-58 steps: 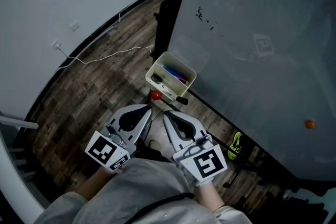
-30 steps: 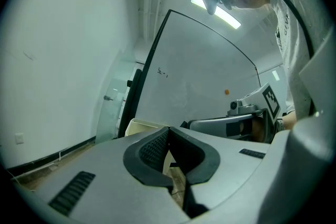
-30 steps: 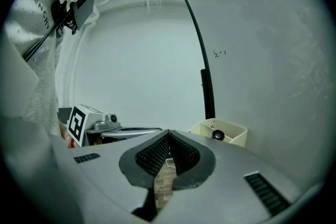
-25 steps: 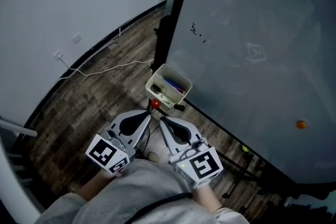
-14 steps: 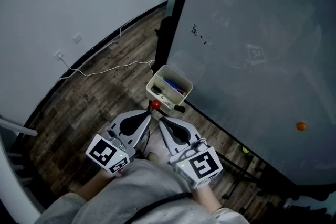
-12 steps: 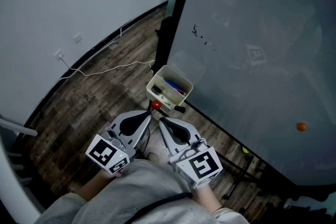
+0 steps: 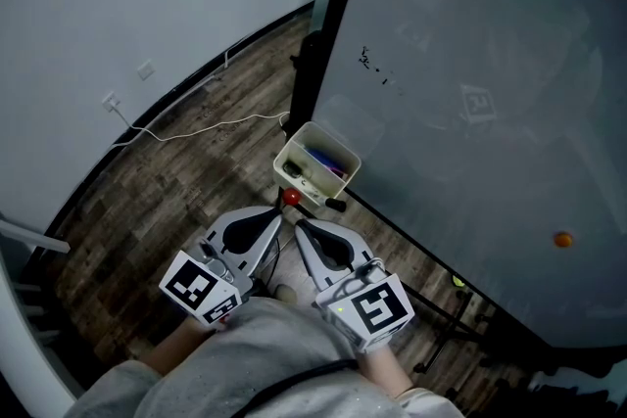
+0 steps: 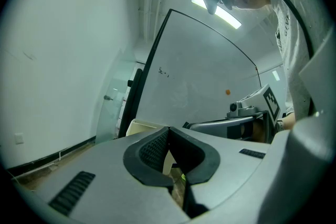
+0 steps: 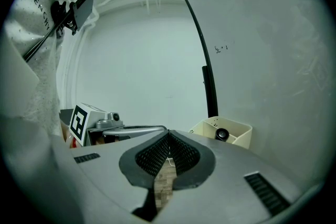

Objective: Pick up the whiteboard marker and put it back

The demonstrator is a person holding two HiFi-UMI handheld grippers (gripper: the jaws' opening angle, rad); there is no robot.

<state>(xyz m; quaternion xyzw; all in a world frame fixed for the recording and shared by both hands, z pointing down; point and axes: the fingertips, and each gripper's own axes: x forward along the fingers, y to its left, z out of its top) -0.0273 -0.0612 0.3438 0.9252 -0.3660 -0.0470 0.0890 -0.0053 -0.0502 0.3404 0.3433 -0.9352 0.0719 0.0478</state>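
A cream marker tray (image 7: 316, 164) hangs at the lower left of a large whiteboard (image 7: 470, 93); blue and purple markers and a black one lie inside it. A black marker (image 7: 335, 205) and a red-capped one (image 7: 290, 196) sit just below the tray. My left gripper (image 7: 275, 212) and right gripper (image 7: 300, 224) are held side by side in front of the tray, both shut with nothing between the jaws. The right gripper view shows the tray (image 9: 227, 134) with a black cap inside, beyond the shut tips of that gripper (image 9: 168, 136). In the left gripper view the jaws of the left gripper (image 8: 168, 131) meet.
A black stand post (image 7: 323, 24) edges the whiteboard. A white cable (image 7: 196, 108) trails over the wooden floor along the wall. An orange magnet (image 7: 561, 238) sticks to the board at right. Something green (image 7: 457, 280) lies on the floor under the board.
The view shifted slightly between 2.3 s ago and 1 s ago; since then both grippers stay shut and almost still in front of the tray.
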